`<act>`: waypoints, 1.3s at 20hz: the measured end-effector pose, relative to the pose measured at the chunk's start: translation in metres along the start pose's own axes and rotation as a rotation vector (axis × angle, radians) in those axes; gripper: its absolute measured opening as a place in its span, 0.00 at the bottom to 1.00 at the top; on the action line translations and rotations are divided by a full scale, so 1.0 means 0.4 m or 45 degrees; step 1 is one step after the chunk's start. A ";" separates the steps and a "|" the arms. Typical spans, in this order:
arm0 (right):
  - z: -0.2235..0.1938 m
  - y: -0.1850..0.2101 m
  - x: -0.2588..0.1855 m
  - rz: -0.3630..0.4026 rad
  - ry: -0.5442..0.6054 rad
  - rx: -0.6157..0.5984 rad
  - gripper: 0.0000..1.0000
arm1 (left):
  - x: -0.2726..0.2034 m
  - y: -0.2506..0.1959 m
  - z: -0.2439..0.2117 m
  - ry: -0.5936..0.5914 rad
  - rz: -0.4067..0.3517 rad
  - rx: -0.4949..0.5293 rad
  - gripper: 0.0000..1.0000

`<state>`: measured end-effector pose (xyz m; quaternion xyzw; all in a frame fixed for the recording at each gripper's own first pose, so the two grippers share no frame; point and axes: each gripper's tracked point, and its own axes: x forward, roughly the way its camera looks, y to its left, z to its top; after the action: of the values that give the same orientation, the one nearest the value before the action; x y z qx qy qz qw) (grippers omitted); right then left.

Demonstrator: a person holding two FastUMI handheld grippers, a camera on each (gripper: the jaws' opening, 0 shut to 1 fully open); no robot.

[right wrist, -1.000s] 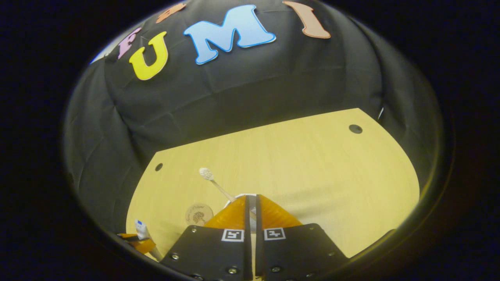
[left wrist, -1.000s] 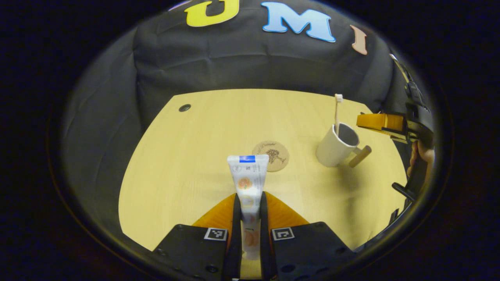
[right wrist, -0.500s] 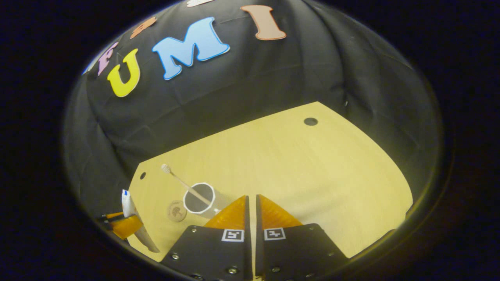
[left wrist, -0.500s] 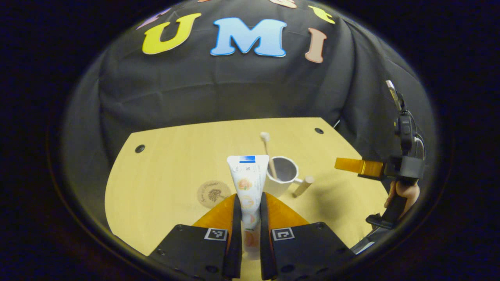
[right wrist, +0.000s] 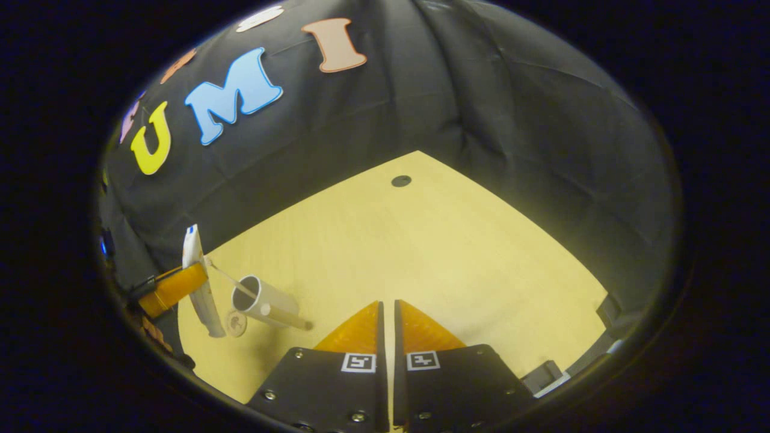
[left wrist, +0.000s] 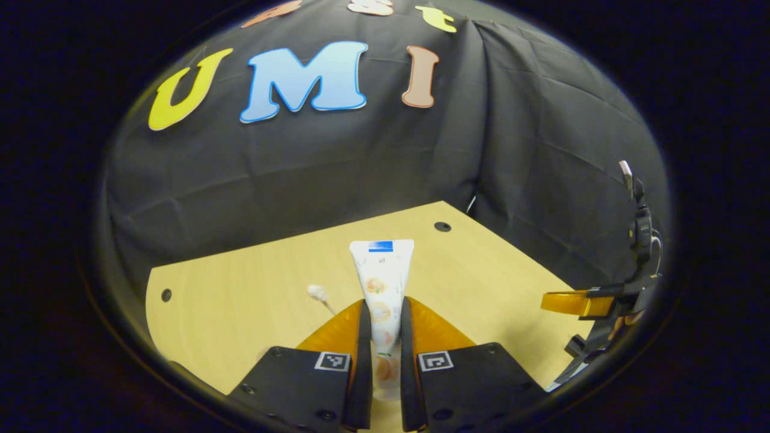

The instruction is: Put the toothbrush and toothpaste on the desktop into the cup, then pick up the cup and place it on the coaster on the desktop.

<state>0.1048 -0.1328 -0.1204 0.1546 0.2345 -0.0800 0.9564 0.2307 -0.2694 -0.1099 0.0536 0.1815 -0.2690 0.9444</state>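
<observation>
Warm overhead light brightens the desktop (left wrist: pixel 252 288) while the booth's cloth wall stays dim, fisheye edges bending and softening into shadow.

One toothpaste tube (left wrist: pixel 381 278), one toothbrush (right wrist: pixel 227 278), one cup (right wrist: pixel 263 302), one coaster (right wrist: pixel 236 323), two grippers (left wrist: pixel 382 337) (right wrist: pixel 387 334), one table (right wrist: pixel 433 252).

Toothbrush (right wrist: pixel 224 276) in cup (right wrist: pixel 264 302); toothpaste (left wrist: pixel 382 282) aloft.

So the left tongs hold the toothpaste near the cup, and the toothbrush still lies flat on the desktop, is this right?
Not quite. The toothbrush does not lie on the desktop: it stands slanted inside the cup, as the right gripper view shows. The rest is right: the left tongs hold the toothpaste near the cup.
</observation>
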 end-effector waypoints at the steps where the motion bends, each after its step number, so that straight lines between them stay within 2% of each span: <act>1: -0.006 -0.020 -0.009 -0.015 0.006 0.012 0.05 | 0.015 0.000 0.014 -0.018 -0.007 0.023 0.27; 7: -0.046 -0.110 -0.036 -0.088 0.051 0.062 0.05 | 0.128 0.027 0.046 -0.065 0.016 0.099 0.27; 12: -0.062 -0.162 -0.042 -0.133 0.079 0.081 0.04 | 0.207 0.061 -0.002 -0.033 0.083 0.049 0.27; 18: -0.064 -0.179 -0.045 -0.152 0.107 0.077 0.04 | 0.212 0.081 -0.036 -0.044 0.131 0.032 0.27; 21: -0.063 -0.173 -0.041 -0.138 0.116 0.068 0.04 | 0.192 0.082 -0.055 -0.052 0.161 0.014 0.36; 24: -0.061 -0.155 -0.032 -0.114 0.118 0.044 0.04 | 0.155 0.068 -0.056 -0.072 0.176 -0.010 0.58; 25: -0.060 -0.146 -0.031 -0.102 0.119 0.036 0.04 | 0.140 0.064 -0.056 -0.074 0.183 -0.012 0.70; 26: -0.058 -0.132 -0.029 -0.088 0.119 0.026 0.04 | 0.131 0.062 -0.054 -0.079 0.196 -0.014 0.65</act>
<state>0.0728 -0.1737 -0.1479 0.1595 0.2832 -0.1082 0.9395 0.2783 -0.2695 -0.1492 0.0539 0.1491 -0.1963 0.9676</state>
